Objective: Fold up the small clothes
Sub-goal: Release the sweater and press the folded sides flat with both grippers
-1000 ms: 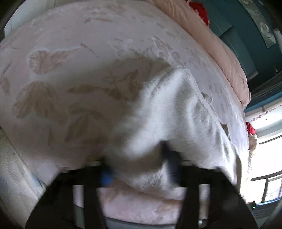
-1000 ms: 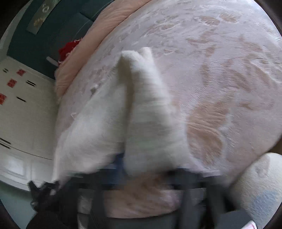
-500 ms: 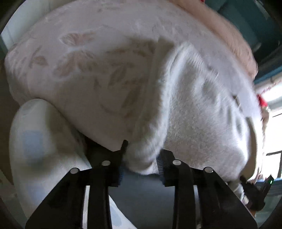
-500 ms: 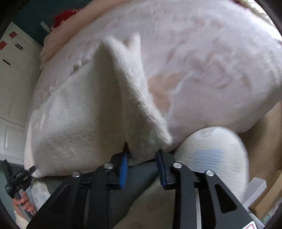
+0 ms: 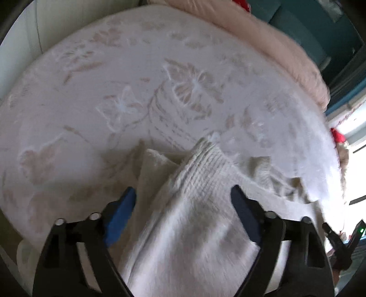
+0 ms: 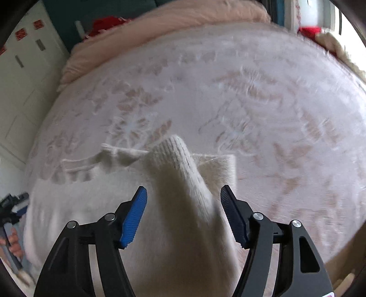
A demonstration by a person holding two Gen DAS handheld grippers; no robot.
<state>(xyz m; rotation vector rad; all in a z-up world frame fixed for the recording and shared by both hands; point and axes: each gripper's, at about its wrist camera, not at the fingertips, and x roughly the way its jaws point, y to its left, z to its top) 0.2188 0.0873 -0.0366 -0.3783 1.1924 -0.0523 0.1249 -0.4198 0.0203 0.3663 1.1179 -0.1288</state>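
A small white knit garment (image 5: 196, 217) lies on the pale leaf-patterned bedspread (image 5: 137, 91). In the left wrist view my left gripper (image 5: 183, 203) hangs over it with its jaws opening. A ribbed sleeve (image 5: 205, 157) runs forward between the blue pads (image 5: 121, 217) without touching them. In the right wrist view my right gripper (image 6: 184, 201) is likewise opening. The garment's other ribbed sleeve (image 6: 176, 164) lies folded inward between its pads (image 6: 135, 217), apart from both. The garment's body (image 6: 80, 205) spreads to the left.
A pink blanket (image 5: 274, 38) lies along the bed's far side, also the pink blanket (image 6: 183, 18) in the right view. Something red (image 6: 103, 22) sits beyond it. A hand (image 6: 13, 242) holding the other gripper shows at the right view's left edge. White cabinet doors (image 6: 27, 68) stand left.
Both grippers were shut on the garment's sleeve ends a second ago. They have let go, opened wide and swung back over the bed, leaving the sleeves lying on the garment.
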